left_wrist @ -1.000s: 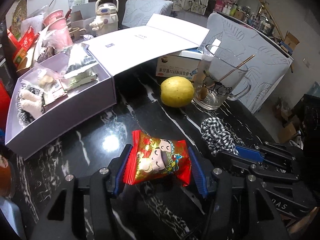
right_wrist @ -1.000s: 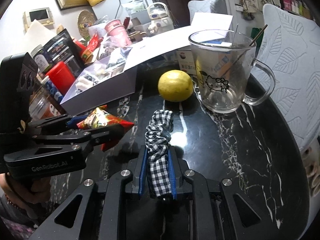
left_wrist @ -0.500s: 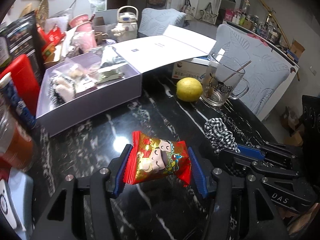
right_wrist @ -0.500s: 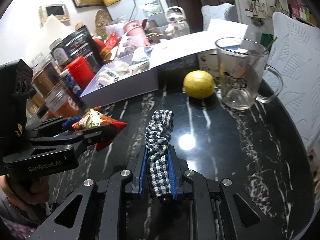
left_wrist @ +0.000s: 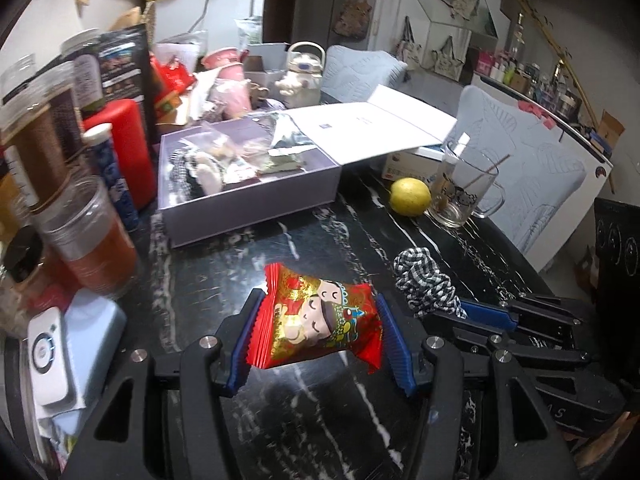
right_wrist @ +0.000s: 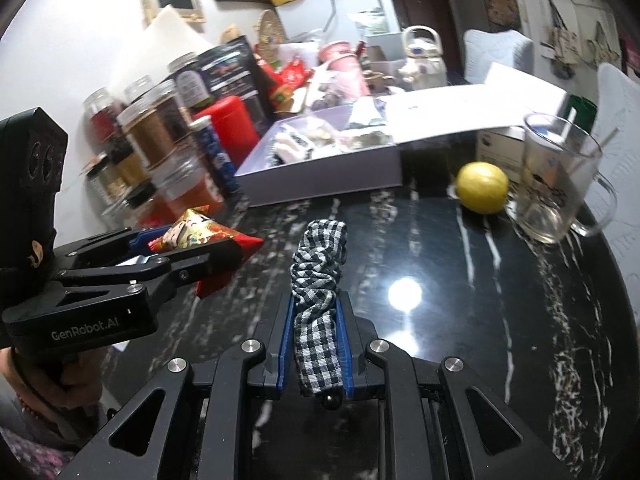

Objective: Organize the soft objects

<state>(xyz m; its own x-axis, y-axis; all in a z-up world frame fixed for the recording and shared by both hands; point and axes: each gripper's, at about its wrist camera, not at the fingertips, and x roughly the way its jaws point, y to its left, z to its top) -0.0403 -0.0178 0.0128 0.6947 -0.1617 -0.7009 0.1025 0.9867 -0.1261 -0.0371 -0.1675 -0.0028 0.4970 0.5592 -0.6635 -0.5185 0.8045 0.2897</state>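
The left gripper (left_wrist: 320, 336) holds a red snack bag (left_wrist: 320, 320), and the right gripper (right_wrist: 314, 336) pinches a checked hair tie (right_wrist: 318, 276). Ahead on the black bench (right_wrist: 460, 300) sit an open box (left_wrist: 248, 204), a lemon (right_wrist: 482, 187) and a glass mug (right_wrist: 556, 180).

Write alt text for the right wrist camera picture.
The right claw is shut on a black-and-white checked scrunchie above a black marble table. Left of it, the left claw grips a red snack packet.

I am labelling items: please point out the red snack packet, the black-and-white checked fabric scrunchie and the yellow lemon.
red snack packet (left_wrist: 320, 320), left wrist view, printed front.
black-and-white checked fabric scrunchie (right_wrist: 318, 264), right wrist view, middle folds.
yellow lemon (right_wrist: 482, 187), right wrist view, rind centre.
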